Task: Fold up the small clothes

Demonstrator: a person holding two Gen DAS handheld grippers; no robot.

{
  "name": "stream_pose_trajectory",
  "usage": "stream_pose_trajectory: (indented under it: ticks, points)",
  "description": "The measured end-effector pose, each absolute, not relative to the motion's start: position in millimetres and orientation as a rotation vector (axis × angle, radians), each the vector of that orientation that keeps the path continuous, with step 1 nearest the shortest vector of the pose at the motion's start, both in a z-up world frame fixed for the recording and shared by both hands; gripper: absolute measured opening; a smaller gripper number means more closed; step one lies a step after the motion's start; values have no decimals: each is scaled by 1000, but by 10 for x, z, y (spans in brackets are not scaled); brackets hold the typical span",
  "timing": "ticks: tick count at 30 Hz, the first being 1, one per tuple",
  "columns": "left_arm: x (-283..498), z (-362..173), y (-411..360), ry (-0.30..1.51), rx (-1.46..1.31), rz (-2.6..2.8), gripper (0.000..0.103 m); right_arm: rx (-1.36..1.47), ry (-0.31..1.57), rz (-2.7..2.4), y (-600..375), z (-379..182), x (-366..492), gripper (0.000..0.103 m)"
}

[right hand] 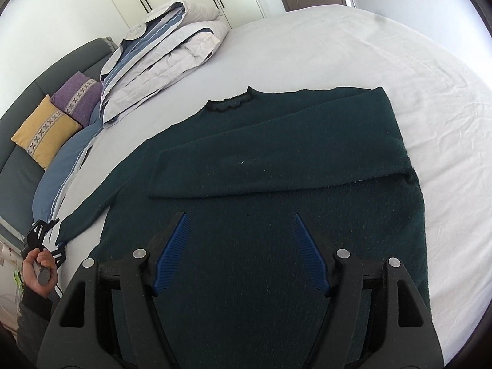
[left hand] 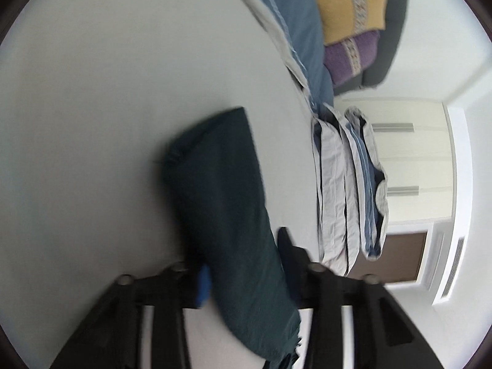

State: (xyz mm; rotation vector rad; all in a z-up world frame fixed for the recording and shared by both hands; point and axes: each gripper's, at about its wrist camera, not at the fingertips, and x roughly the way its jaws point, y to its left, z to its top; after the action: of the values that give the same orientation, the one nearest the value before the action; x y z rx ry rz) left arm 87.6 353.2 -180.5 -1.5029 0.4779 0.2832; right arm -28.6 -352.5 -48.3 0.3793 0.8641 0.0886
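From the left wrist, a blurred frame shows the left claw (left hand: 246,276) clamped on the cuff end of a dark green sleeve (left hand: 221,203), which runs out from between the fingers across the white bed (left hand: 92,107); a folded duvet (left hand: 344,184) sits at the bed's far side, with a yellow cushion (left hand: 350,3) and a purple cushion (left hand: 350,58) beyond it. From the right wrist, the sweater (right hand: 264,258) lies flat on the bed (right hand: 353,46) with its collar (right hand: 230,103) away from the camera, and the right claw (right hand: 241,252) hangs just above its lower body, jaws apart and holding nothing. One sleeve is already folded in across the chest (right hand: 261,166); the other sleeve (right hand: 101,196) is still stretched out to the side, its cuff gripped by the left claw (right hand: 50,240), held in the person's hand (right hand: 38,269) near the bed's edge. The fold looks roughly a third done: the second sleeve has yet to come across, and the body has yet to be doubled over. The sweater's right edge runs straight with a wide band of bare sheet beside it, and there is open bed above the collar too. Room is tighter on the left, where the duvet (right hand: 160,55), a blue pillow (right hand: 64,166) and the bed's edge lie near the outstretched sleeve.
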Motion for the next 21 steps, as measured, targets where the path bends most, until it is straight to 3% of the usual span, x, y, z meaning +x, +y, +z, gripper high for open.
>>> stream_pose_trajectory:
  ticks: [1, 2, 8, 12, 16, 21]
  points:
    - [843, -1863, 3573, 465, -1542, 298, 12, 377, 866, 91, -3529, -494, -284, 68]
    - [825, -1898, 3589, 447, -1564, 308, 10, 374, 869, 93, -3531, -506, -283, 68]
    - [773, -1789, 3590, 417, -1495, 346, 9, 378, 875, 101, -3618, -560, -296, 68]
    - [991, -1429, 3363, 451, -1326, 308, 8, 394, 869, 96, -3725, -577, -345, 68]
    - [1410, -828, 2665, 528, -1035, 162, 8, 413, 854, 85, -3888, -579, -427, 68]
    - [1849, -230, 1134, 585, -635, -68, 8, 448, 830, 52, -4183, -579, -566, 68]
